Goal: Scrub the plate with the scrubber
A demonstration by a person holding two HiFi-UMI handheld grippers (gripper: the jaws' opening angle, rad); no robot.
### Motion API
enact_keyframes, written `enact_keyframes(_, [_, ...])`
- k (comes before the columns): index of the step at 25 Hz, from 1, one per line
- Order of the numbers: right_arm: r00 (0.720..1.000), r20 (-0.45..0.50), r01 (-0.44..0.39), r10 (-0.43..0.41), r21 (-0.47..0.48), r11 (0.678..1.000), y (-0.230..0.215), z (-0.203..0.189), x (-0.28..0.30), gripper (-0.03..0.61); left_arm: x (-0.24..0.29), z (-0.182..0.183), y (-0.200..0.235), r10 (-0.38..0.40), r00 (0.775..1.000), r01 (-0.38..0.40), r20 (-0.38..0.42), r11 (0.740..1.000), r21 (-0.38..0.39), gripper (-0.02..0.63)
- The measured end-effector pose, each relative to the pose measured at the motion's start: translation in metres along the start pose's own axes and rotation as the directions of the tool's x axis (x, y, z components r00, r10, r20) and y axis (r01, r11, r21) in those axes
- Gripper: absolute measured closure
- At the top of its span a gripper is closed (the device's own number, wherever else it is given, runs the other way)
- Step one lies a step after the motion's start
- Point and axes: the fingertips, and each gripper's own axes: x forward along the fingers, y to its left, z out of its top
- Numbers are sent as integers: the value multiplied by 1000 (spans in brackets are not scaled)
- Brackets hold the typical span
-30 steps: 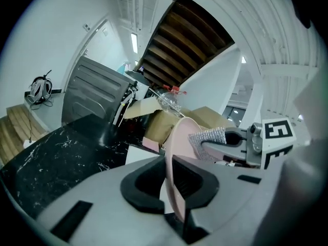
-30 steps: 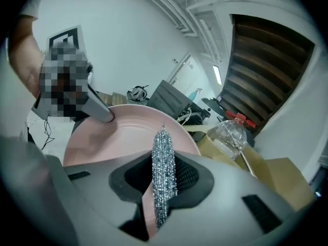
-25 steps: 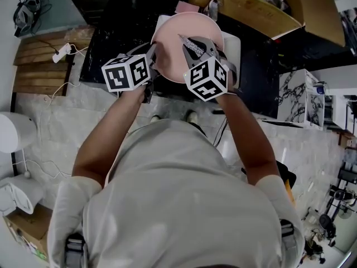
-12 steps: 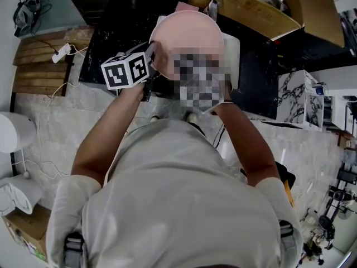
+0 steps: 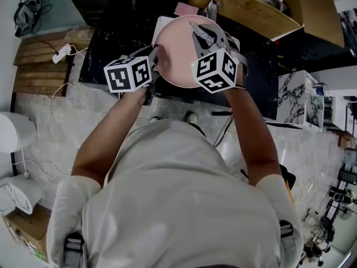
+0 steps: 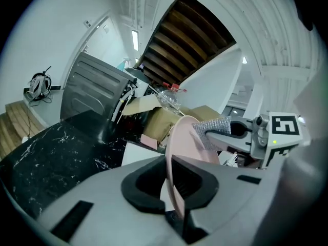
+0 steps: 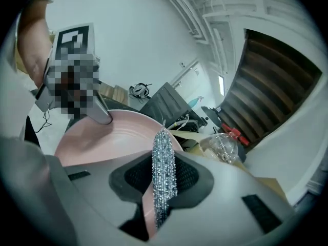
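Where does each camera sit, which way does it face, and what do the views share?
Head view: on the person's head, facing steeply down at shoulders, forearms, left gripper, right gripper and the round pink plate.
Left gripper view: rides on the left gripper, looking along its jaws shut on the plate's rim, with the right gripper opposite.
Right gripper view: rides on the right gripper, looking along its jaws shut on the silver mesh scrubber, with the plate beyond.
Shared: all three show plate and scrubber.

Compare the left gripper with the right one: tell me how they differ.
The left gripper clamps the rim of the pink plate; the right gripper clamps a silvery scrubber. In the head view, the left gripper sits at the plate's left edge; the right gripper reaches across its face. Both are shut on something.
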Motion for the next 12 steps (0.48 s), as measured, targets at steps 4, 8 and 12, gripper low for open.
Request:
enact_keyframes(4, [999, -19, -33, 33, -27, 999, 17, -4, 8, 500, 1, -4, -5, -17, 1000, 17, -10, 1000, -9, 586])
enact_keyframes(8, [996, -24, -85, 84, -54, 995, 43, -2, 8, 500, 0, -4, -2, -14, 1000, 14, -8, 1000, -17, 583])
enact_keyframes(12, [987, -28, -160, 158, -85, 983, 78, 2, 3, 500, 0, -4, 0, -12, 1000, 12, 6, 999, -37, 581])
